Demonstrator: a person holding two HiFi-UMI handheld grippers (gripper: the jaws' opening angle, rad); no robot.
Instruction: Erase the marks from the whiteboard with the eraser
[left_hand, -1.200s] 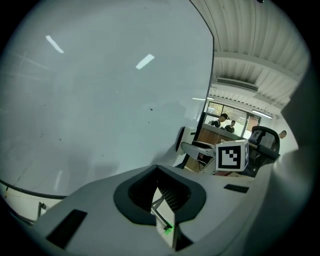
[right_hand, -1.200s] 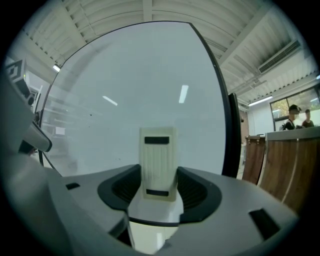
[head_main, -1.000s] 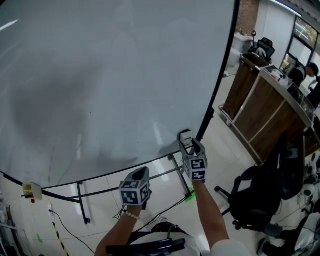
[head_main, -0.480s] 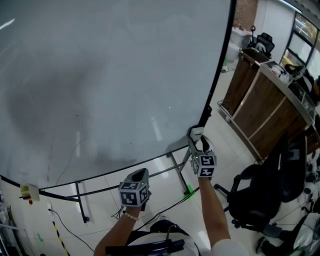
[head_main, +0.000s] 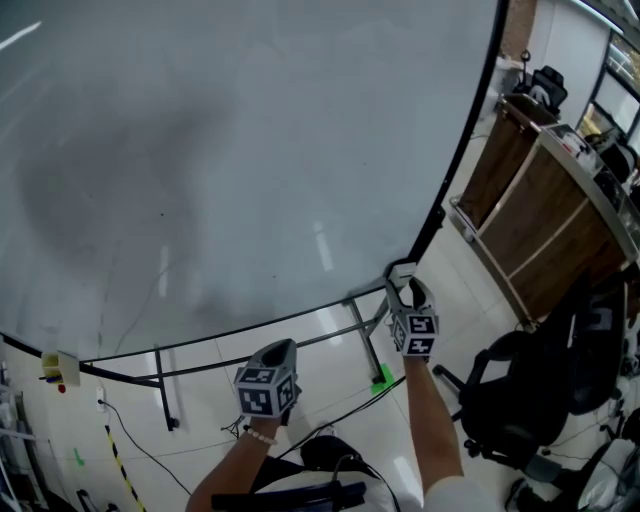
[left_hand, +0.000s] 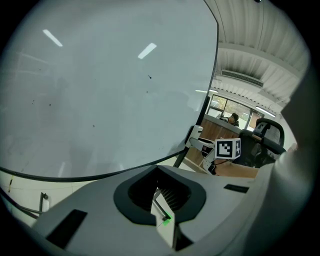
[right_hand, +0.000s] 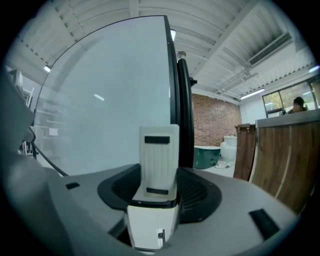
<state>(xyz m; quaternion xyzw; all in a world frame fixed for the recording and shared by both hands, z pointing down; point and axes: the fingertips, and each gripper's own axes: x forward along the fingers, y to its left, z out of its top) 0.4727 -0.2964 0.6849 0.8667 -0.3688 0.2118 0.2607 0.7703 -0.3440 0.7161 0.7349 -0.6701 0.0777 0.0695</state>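
Eraser (right_hand: 159, 160) pinched in your right gripper (head_main: 408, 292), lay it flat on the whiteboard (head_main: 260, 120) over the grey smear (head_main: 100, 190); your left gripper (left_hand: 162, 202) is pressed together, empty.

One whiteboard (head_main: 250, 150), one eraser (right_hand: 158, 160), two grippers (head_main: 282, 350) (head_main: 405, 288), one wooden counter (head_main: 535, 225).

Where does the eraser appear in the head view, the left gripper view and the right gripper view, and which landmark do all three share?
Head view: the eraser is right of centre, at the tip of the right gripper, by the lower right corner of the whiteboard.
Left gripper view: small, right of centre, by that same corner.
Right gripper view: centre, upright between the shut jaws.
Shared landmark: the whiteboard's black right edge.
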